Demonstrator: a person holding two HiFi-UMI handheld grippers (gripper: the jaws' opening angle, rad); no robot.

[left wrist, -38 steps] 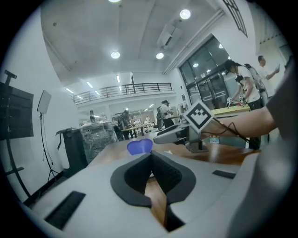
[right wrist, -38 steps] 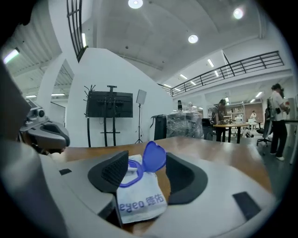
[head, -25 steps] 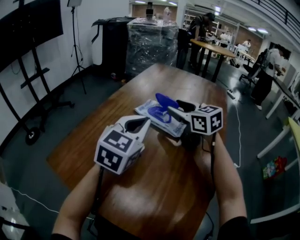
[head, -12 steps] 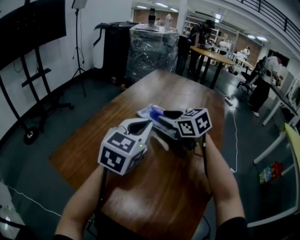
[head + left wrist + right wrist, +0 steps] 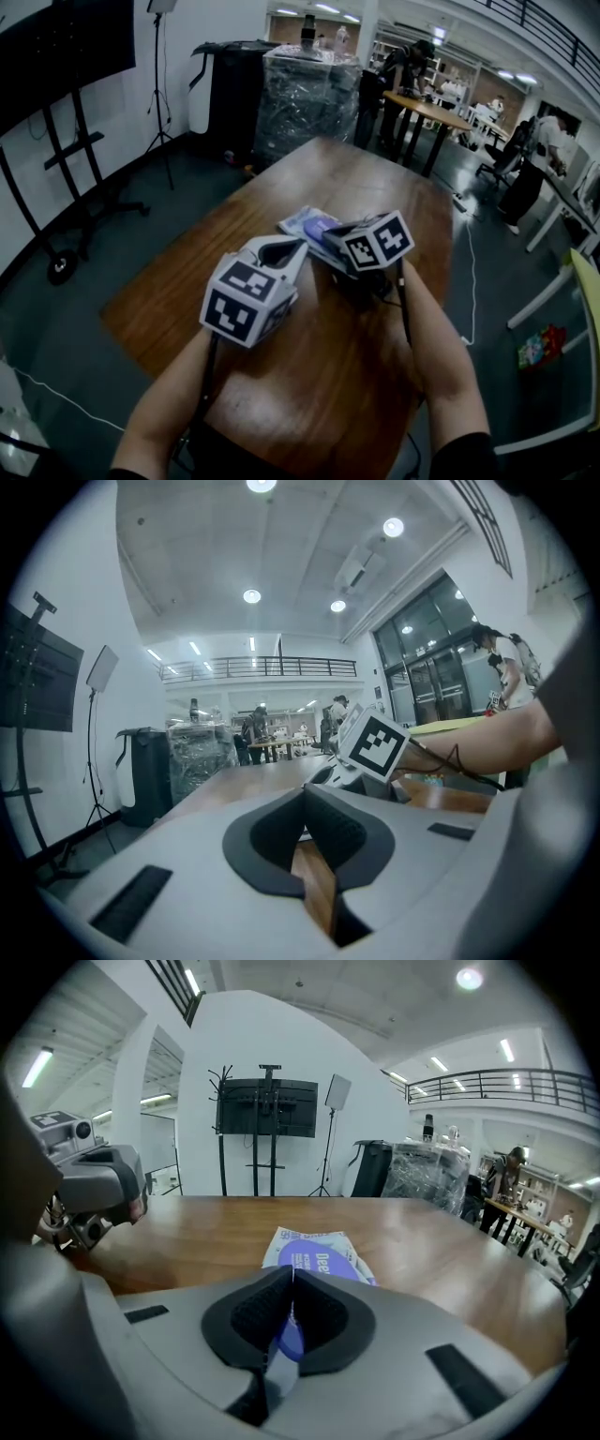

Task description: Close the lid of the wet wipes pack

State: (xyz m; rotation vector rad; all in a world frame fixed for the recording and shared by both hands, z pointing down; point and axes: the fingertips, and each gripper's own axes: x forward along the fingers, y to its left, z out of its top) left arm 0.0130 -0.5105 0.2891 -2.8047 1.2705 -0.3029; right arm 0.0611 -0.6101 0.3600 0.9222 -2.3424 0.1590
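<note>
Site: long brown wooden tabletop [image 5: 309,169] in an open workshop hall. People at far benches take no part.

Task thing: flat, soft white-and-blue wet wipes pack [image 5: 302,223]. It lies face up near the middle of the tabletop, just ahead of both tools.

Lid: rounded blue plastic flap lid [image 5: 323,1262] on the pack's top face. In the right gripper view it lies low against the pack and does not stand up. Its near edge runs under the tool tips, so I cannot tell whether that edge is latched.

Right tongs [image 5: 284,1279]: closed, pads meeting at the tips and gripping nothing. Blue lid shows through the slit below the tips. The tips sit over the lid's near edge, touching or just above it; which one is unclear. In the head view this tool covers the pack's near half.

Left tongs [image 5: 302,803]: closed and empty, with only bare wood showing through the gap. They hover beside the pack and clear of it, to the left of the right tool.

Progress, as a judgement: the fold-down looks done or nearly so. What is probably left is a firm press on the lid's free edge to seat it, then lifting away to check that it sits flush. The soft pack may give under pressure, and the left tool is not steadying it.
</note>
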